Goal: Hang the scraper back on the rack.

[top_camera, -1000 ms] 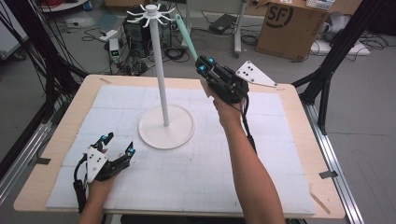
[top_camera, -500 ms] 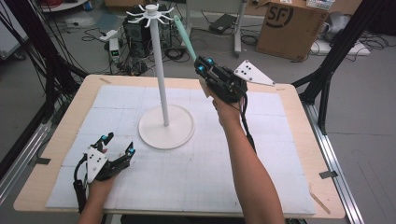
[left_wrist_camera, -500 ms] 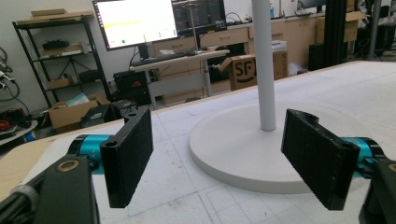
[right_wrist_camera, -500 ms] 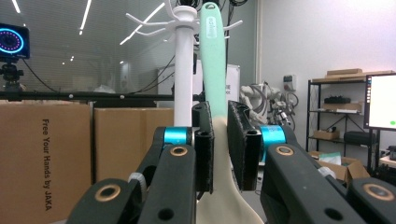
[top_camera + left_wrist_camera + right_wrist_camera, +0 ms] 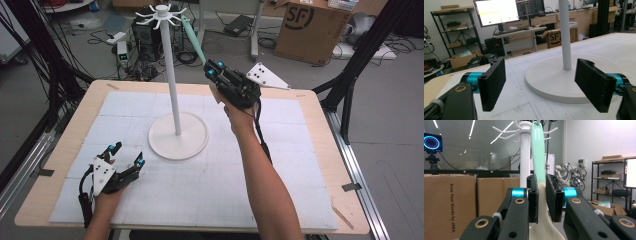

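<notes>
Item: mint-green spatula with cream blade [image 5: 537, 157], clamped in my right claw [image 5: 541, 195], its hanging hole at 12 o'clock by the white hook-topped stand [image 5: 170, 80]. Handling: keep the grip firm, align hole with prong. Left claw [image 5: 125, 159]: open, idle on the worktop [image 5: 310, 165].

floor: grey concrete floor [image 5: 390, 135], loads of black cables [image 5: 30, 60] trailing over it at the left
table: light wooden table top [image 5: 325, 130] with a white gridded mat [image 5: 210, 185] over most of it
frame: black metal struts [image 5: 357, 60] leaning in at both sides
boxes: brown cardboard box with "SF" printed on it [image 5: 310, 27] on the floor behind the table, plus brown cardboard boxes [image 5: 451, 195], one reading "Free Your Hands by JAKA"
desk: wooden desk [image 5: 519, 32] carrying a big lit monitor [image 5: 496, 11]
shelves: black metal shelf rack [image 5: 454, 32] against a pale wall [image 5: 431, 6]
light: long ceiling strip lights [image 5: 472, 127], and a glowing blue ring light [image 5: 432, 142]
</notes>
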`<state>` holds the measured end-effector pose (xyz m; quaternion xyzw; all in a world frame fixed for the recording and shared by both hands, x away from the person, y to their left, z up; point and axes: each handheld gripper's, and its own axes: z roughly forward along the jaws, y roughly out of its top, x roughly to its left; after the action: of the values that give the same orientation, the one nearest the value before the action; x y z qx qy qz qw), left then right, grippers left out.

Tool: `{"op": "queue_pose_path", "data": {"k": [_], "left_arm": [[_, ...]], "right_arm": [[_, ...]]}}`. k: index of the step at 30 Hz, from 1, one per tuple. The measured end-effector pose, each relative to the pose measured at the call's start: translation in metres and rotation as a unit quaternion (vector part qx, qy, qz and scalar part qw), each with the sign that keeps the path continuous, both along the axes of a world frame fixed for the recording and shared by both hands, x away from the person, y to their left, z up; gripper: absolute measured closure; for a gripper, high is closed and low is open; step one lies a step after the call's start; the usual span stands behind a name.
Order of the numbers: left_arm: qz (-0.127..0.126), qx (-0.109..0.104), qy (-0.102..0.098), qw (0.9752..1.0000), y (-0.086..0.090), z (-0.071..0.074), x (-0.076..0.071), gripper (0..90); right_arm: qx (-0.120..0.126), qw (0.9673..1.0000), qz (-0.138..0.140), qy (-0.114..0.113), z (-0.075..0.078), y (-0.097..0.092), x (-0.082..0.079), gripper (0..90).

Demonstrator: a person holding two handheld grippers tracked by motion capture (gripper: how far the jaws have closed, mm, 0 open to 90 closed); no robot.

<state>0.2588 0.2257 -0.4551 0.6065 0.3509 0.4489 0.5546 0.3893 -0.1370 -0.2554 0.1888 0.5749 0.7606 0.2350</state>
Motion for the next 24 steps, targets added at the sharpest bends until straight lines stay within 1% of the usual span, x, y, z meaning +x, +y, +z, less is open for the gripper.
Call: {"op": "queue_pose_path", "data": {"k": [4, 9, 13, 17, 18, 20, 21, 22, 24], "left_arm": [[0.0, 0.0, 0.0, 1.0, 0.0, 0.0, 0.0, 25.6], [-0.001, 0.001, 0.0, 1.0, 0.0, 0.0, -0.0002, 25.6], [-0.001, 0.001, 0.0, 1.0, 0.0, 0.0, -0.0002, 25.6], [-0.001, 0.001, 0.0, 1.0, 0.0, 0.0, -0.0001, 25.6], [-0.001, 0.001, 0.0, 1.0, 0.0, 0.0, -0.0001, 25.6], [0.0, 0.001, 0.0, 1.0, 0.0, 0.0, -0.0001, 25.5], [-0.001, 0.001, 0.0, 1.0, 0.0, 0.0, -0.0001, 25.6], [-0.001, 0.001, 0.0, 1.0, 0.0, 0.0, -0.0001, 25.5], [-0.001, 0.001, 0.0, 1.0, 0.0, 0.0, -0.0001, 25.6]], "right_arm": [[-0.006, 1.0, 0.0, 0.004, -0.001, 0.0013, 0.0003, 81.9], [-0.005, 1.0, 0.002, 0.007, -0.0011, 0.002, -0.0002, 81.8], [-0.014, 0.9998, 0.005, 0.011, -0.0016, 0.0021, 0.0001, 81.6], [-0.009, 0.9998, 0.01, 0.014, -0.002, 0.0017, 0.0008, 79.9], [-0.009, 0.9998, 0.012, 0.016, -0.0022, 0.0011, 0.0013, 77.2], [-0.004, 0.9998, 0.008, 0.019, -0.0021, 0.0, 0.002, 65.2], [-0.001, 0.9997, 0.007, 0.022, -0.0021, -0.001, 0.0023, 62.7], [0.0, 0.9997, 0.005, 0.024, -0.0021, -0.0019, 0.0027, 62.2], [-0.001, 0.9996, 0.002, 0.027, -0.0018, -0.0026, 0.0026, 55.8]]}}
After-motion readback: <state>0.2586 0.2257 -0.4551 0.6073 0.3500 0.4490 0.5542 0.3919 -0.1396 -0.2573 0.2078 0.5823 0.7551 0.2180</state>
